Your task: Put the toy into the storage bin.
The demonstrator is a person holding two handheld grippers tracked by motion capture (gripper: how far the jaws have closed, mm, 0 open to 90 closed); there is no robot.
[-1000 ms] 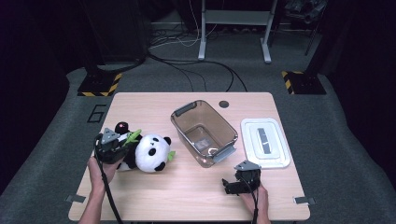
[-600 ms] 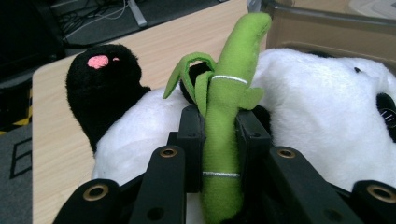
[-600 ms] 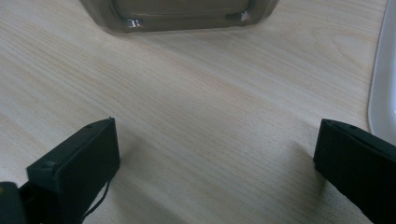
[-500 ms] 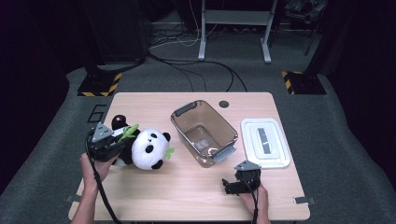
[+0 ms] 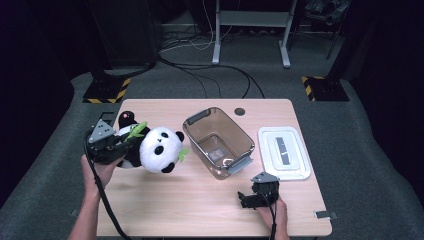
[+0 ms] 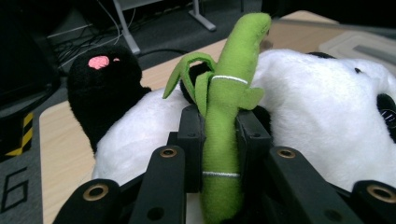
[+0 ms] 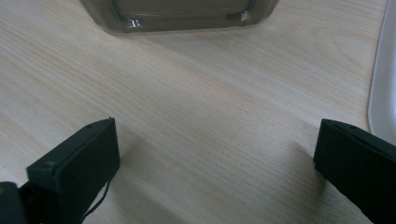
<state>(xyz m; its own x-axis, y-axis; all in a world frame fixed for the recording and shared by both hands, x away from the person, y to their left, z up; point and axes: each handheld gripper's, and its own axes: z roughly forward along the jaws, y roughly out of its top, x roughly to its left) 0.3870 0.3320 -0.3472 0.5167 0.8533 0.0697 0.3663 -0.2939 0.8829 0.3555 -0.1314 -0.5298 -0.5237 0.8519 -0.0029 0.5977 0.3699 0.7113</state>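
Clamping green bamboo, left claw [image 6: 219, 140] holds panda [image 5: 155, 150].

Lab, dark curtains [image 5: 45, 60], hazard-taped stands [image 5: 106, 92]

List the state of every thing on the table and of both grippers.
Left gripper: shut on the panda's green bamboo stalk.
Panda plush: held, lying on its side.
Clear bin: open, upright, nothing inside.
White lid: off, flat beside the bin.
Right gripper: jaws open, holding nothing.
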